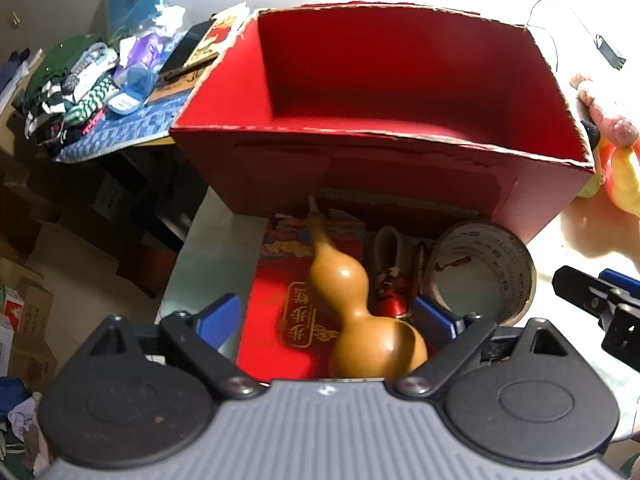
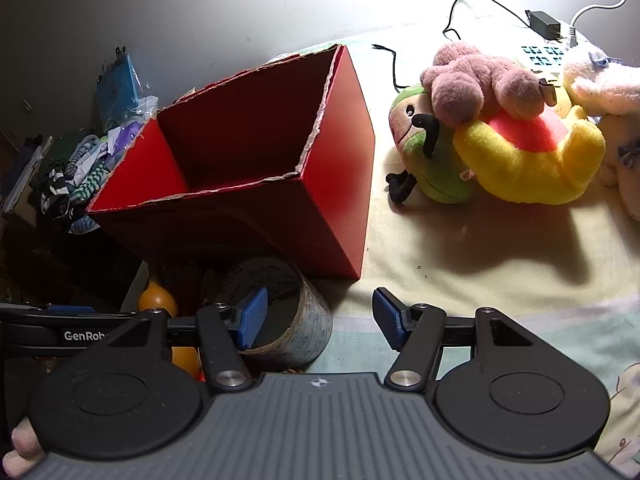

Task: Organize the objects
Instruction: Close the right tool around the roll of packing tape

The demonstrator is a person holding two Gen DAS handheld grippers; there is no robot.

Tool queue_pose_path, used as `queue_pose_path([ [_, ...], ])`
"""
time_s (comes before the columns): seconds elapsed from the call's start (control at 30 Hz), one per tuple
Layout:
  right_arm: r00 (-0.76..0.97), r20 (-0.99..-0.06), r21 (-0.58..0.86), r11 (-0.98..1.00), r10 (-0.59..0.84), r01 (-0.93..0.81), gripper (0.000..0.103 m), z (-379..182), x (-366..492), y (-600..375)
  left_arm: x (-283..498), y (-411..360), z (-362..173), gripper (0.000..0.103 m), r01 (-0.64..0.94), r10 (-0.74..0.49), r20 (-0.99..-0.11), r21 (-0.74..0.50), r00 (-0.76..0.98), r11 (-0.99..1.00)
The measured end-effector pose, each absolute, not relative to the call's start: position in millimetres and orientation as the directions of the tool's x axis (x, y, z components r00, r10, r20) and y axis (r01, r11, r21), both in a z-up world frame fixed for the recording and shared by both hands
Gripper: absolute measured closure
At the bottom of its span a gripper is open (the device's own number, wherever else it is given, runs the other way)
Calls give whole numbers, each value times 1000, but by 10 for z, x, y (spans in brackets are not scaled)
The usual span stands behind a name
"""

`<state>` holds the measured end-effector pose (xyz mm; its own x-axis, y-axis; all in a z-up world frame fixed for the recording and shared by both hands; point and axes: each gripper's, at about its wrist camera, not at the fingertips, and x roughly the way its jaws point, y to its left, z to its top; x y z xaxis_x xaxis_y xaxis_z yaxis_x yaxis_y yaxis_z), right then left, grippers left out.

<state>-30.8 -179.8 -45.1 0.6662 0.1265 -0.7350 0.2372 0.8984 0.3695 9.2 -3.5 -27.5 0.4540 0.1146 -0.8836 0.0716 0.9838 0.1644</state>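
Your left gripper (image 1: 326, 318) has its jaws spread on either side of the gourd (image 1: 360, 300), a glossy tan, two-bulbed thing with a thin stem, lying low in the centre of the left wrist view on a red printed card (image 1: 276, 304). Behind it stands the red box (image 1: 384, 104), open-topped with ragged edges. Your right gripper (image 2: 320, 322) is spread too, holding nothing, one blue pad beside the tape roll (image 2: 296, 320).
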Motion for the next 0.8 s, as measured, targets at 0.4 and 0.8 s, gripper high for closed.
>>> queue_pose_path([
  [0.4, 659, -737, 400, 883, 150, 245, 48, -486, -275, -1805, 142, -136, -229, 13, 131, 108, -872, 192, 477, 973],
  [0.8, 652, -750, 391, 868, 109, 305, 50, -494, -201, -1679, 281, -77, -214, 35, 256, -13, -884, 121, 467, 959],
])
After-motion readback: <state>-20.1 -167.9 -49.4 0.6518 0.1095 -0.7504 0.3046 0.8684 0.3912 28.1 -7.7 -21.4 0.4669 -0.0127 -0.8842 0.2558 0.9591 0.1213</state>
